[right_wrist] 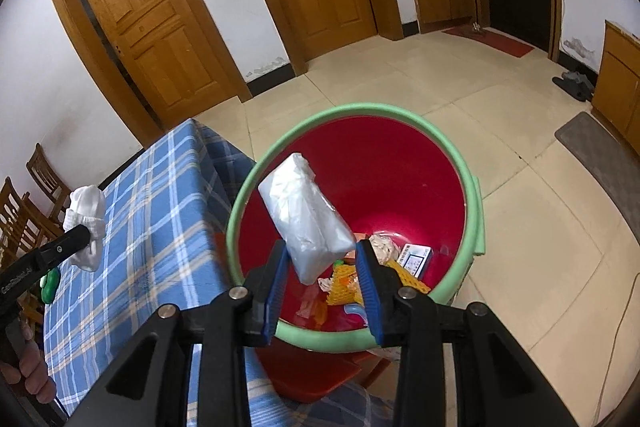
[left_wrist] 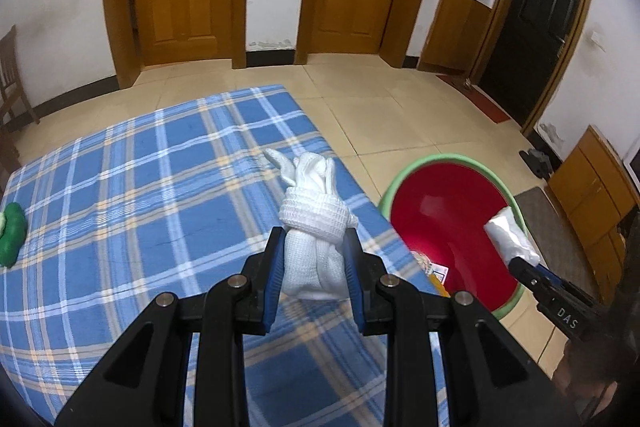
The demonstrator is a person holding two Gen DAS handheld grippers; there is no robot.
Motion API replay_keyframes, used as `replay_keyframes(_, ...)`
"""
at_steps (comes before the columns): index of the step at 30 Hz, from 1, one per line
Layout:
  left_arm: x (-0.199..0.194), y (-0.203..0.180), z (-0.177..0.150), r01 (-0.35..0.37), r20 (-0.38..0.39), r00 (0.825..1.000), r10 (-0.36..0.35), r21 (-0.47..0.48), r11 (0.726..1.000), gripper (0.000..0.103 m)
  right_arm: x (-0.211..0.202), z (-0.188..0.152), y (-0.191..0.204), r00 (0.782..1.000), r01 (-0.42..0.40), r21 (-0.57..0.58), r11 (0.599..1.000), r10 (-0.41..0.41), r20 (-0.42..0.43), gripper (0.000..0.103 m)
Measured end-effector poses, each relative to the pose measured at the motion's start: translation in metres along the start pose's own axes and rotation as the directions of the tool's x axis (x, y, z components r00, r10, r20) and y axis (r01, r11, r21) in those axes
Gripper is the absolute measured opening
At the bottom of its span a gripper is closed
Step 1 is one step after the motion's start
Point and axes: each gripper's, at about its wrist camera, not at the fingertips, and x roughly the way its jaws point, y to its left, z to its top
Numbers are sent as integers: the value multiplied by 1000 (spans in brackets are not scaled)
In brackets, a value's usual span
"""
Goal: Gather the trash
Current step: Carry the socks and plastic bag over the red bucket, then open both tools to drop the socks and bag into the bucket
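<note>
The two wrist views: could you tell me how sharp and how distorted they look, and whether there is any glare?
Left wrist view: strong fisheye bending of the door frames, dark corners, and the white cloth bundle in the left gripper is sharp. Right wrist view: same curvature, with soft highlights on the plastic-wrapped packet over the red bin; floor tiles reflect a mild sheen.

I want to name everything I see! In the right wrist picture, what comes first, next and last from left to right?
White cloth bundle → blue checked tablecloth → plastic-wrapped packet → grey floor mat.
</note>
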Motion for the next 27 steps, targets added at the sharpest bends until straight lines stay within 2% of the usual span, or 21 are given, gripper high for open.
replay_keyframes(13,16,-39,2,46,-47,998,-42,74,996,28,-3,4,-23,1000,-25,51,998,24,10,40)
replay_keyframes(27,54,-90,1,176,-117,980,-161,136,975,28,-11,12,-41,999,18,29,999,-19,34,48)
